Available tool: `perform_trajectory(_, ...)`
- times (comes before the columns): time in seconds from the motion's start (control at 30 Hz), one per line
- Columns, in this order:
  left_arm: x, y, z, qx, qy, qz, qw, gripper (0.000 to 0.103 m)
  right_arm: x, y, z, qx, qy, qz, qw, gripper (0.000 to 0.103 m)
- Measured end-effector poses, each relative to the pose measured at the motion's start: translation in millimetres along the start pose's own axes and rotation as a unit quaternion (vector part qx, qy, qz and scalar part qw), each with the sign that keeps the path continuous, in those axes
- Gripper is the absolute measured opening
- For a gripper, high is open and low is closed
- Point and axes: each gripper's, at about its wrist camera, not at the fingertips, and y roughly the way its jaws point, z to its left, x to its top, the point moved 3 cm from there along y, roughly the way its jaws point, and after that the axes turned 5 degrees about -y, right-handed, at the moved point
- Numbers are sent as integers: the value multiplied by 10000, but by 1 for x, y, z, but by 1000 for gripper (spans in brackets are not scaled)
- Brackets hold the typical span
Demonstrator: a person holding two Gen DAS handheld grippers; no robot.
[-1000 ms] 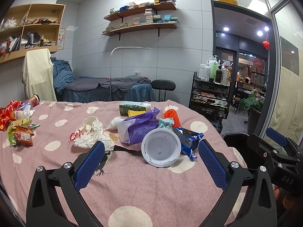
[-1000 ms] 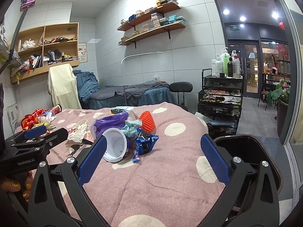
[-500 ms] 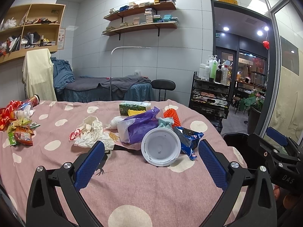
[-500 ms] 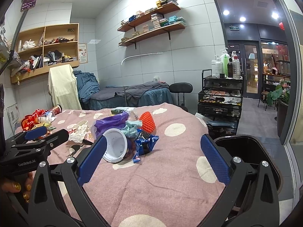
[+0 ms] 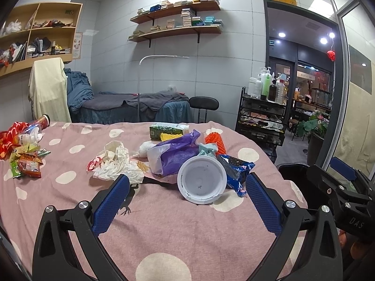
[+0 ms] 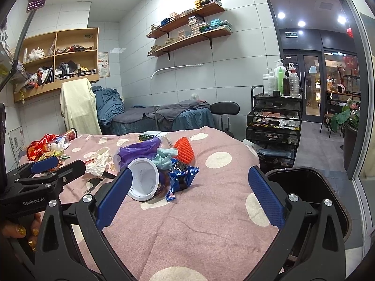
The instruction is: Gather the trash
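Both grippers hover over the pink polka-dot desk (image 5: 164, 229), left gripper (image 5: 187, 201) and right gripper (image 6: 189, 199) each with fingers wide apart, holding nothing. Trash pile mid-desk: white plastic cup (image 5: 202, 183) on its side, touching blue snack wrapper (image 5: 235, 168), purple plastic bag (image 5: 173, 155) behind, crumpled tissue (image 5: 117, 164) left. Black trash bin (image 6: 311, 194) just beside the desk's right edge.

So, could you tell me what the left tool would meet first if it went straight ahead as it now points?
Most likely the white plastic cup, lying on its side on the pink bedspread with its mouth facing the open left tool; depth is uncertain.
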Motion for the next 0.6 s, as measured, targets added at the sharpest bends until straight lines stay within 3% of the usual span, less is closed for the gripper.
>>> perform_trajectory(0.43,-1,4,5,0,-27,49,10000,98,0,4,4,8,-12,94,10000,98)
perform_trajectory(0.6,-5,14,14,22,-9,242,9997,97,2,16,11,262,-123,324,9991,98)
